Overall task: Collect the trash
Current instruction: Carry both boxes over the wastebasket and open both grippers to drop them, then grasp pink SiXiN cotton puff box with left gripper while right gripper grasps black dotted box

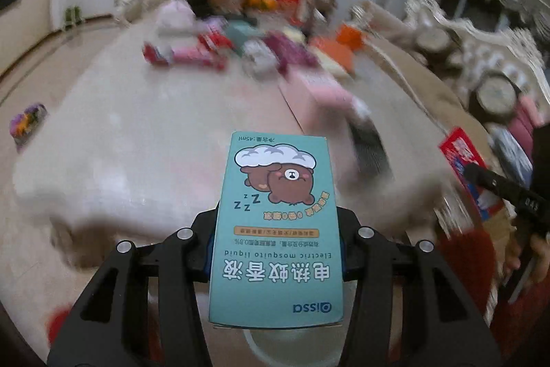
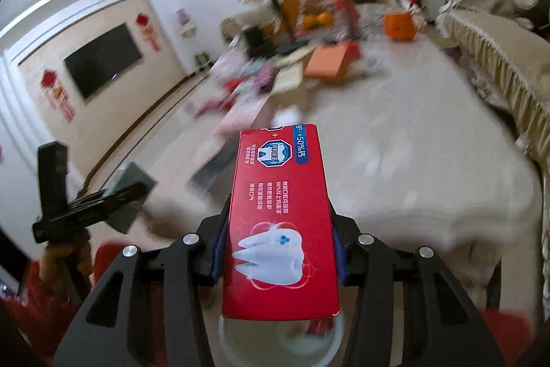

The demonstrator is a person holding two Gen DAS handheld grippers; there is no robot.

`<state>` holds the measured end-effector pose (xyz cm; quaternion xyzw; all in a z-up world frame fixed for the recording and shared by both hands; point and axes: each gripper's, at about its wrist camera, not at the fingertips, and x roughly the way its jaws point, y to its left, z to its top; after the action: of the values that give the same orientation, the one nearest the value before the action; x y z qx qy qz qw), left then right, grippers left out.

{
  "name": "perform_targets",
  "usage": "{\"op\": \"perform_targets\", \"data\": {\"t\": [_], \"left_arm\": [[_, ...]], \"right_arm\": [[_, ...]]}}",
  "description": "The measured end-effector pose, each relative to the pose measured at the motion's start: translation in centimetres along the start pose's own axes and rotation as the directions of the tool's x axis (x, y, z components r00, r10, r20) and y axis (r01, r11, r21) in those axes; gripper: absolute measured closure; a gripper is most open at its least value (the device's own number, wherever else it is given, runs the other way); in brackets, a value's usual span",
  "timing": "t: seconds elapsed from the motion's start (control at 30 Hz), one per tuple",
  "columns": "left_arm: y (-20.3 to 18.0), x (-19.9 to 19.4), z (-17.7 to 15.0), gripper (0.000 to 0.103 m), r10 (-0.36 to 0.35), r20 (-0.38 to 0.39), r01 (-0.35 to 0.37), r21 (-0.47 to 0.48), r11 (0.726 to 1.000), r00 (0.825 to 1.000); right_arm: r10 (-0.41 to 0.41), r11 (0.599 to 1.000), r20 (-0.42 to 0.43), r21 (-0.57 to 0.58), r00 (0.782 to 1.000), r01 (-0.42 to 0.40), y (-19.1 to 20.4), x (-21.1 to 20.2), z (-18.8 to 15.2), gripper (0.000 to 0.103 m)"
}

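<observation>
A: What is being held by each tool?

B: A teal mosquito-liquid box [image 1: 276,229] is being gripped across its narrow sides by the left tool [image 1: 276,250], at about the middle of its length, so that the far end is sticking out forward. A red toothpaste box [image 2: 280,226] is being clamped in the same way by the right tool [image 2: 278,250]. Both boxes are being carried in the air above the near edge of the pale counter [image 2: 429,133].

A: How are such cartons being judged to handle?

B: They are being taken as light, thin cardboard, stiff along the edges but easily dented on the broad faces. Whether anything is inside cannot be told. The printed surfaces are looking smooth and a little slippery, so a grip across the folded side edges, as is being used now, is being judged safest; a hard squeeze would probably be crushing them.

A: Is more rubbish being left behind?

B: A blurred heap of packets and boxes [image 1: 240,47] is being seen at the far side of the counter, well apart from both tools. An orange box [image 2: 326,64] is lying among it. No bin is being shown clearly in either view.
</observation>
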<state>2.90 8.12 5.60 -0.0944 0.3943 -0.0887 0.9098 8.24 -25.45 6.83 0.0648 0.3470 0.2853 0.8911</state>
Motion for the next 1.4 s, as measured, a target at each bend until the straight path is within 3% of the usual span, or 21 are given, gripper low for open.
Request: {"op": "perform_targets", "data": {"t": [0.13, 0.27, 0.37, 0.47, 0.57, 0.6, 0.67, 0.7, 0.73, 0.8, 1.07, 1.17, 1.3, 1.4], "left_arm": [[-2.0, 0.6, -5.1, 0.054, -0.027, -0.102, 0.029, 0.015, 0.999, 0.994], [-3.9, 4.9, -10.1, 0.054, -0.087, -0.262, 0.092, 0.008, 0.996, 0.961], [-4.6, 8.4, -12.4, 0.054, -0.09, -0.353, 0.101, 0.015, 0.995, 0.931], [-4.4, 10.8, -13.4, 0.053, -0.065, -0.406, 0.082, 0.024, 0.996, 0.911], [-4.4, 12.1, -13.4, 0.052, 0.007, -0.412, 0.023, 0.068, 0.997, 0.911], [-4.4, 12.5, -13.5, 0.049, 0.011, -0.415, 0.018, 0.065, 0.998, 0.91], [-4.3, 12.7, -13.6, 0.034, 0.014, -0.425, 0.013, 0.061, 0.998, 0.905], [-4.3, 12.9, -13.6, 0.03, 0.025, -0.426, 0.004, 0.068, 0.998, 0.904], [-4.4, 13.1, -13.7, 0.024, 0.044, -0.423, -0.012, 0.079, 0.997, 0.905], [-3.7, 13.0, -13.6, 0.019, 0.059, -0.417, -0.028, 0.081, 0.996, 0.907], [-2.1, 12.5, -13.7, 0.017, 0.034, -0.411, -0.036, 0.003, 0.999, 0.911], [-1.6, 12.0, -13.5, 0.017, 0.031, -0.398, -0.04, -0.014, 0.999, 0.917], [-1.3, 8.3, -11.4, 0.017, 0.009, -0.333, -0.02, -0.031, 0.999, 0.943], [-0.8, 4.5, -7.6, 0.017, -0.009, -0.244, -0.004, -0.051, 0.999, 0.97]], "right_arm": [[0.034, 0.999, -0.124, 0.038, 0.992, -0.03, 1.2, 0.5, -4.6, 0.058], [0.049, 0.994, -0.255, 0.108, 0.966, -0.021, 0.8, 4.9, -8.7, 0.058], [-0.009, 0.995, -0.328, 0.093, 0.945, 0.042, 0.4, 8.4, -11.1, 0.058], [-0.024, 0.994, -0.382, 0.089, 0.924, 0.063, -0.1, 10.9, -12.5, 0.058], [-0.07, 0.994, -0.4, 0.045, 0.914, 0.096, -0.2, 12.5, -12.6, 0.058], [-0.077, 0.994, -0.399, 0.035, 0.914, 0.099, -0.1, 12.6, -12.7, 0.058], [-0.082, 0.995, -0.397, 0.014, 0.914, 0.096, 0.3, 13.1, -12.8, 0.057], [-0.084, 0.996, -0.399, 0.004, 0.913, 0.093, 0.5, 13.3, -12.8, 0.051], [-0.096, 0.995, -0.399, -0.008, 0.912, 0.102, 0.7, 13.3, -13.0, 0.04], [-0.138, 0.99, -0.384, -0.039, 0.913, 0.134, 0.7, 12.8, -13.9, 0.029], [-0.174, 0.984, -0.364, -0.018, 0.915, 0.18, -0.6, 11.9, -14.3, 0.029], [-0.188, 0.981, -0.322, -0.025, 0.928, 0.19, -0.2, 10.6, -13.8, 0.029], [-0.179, 0.983, -0.124, -0.071, 0.976, 0.171, 2.5, 6.2, -11.1, 0.029], [-0.17, 0.979, 0.025, -0.114, 0.985, 0.172, 5.0, 3.5, -8.3, 0.021]]}}
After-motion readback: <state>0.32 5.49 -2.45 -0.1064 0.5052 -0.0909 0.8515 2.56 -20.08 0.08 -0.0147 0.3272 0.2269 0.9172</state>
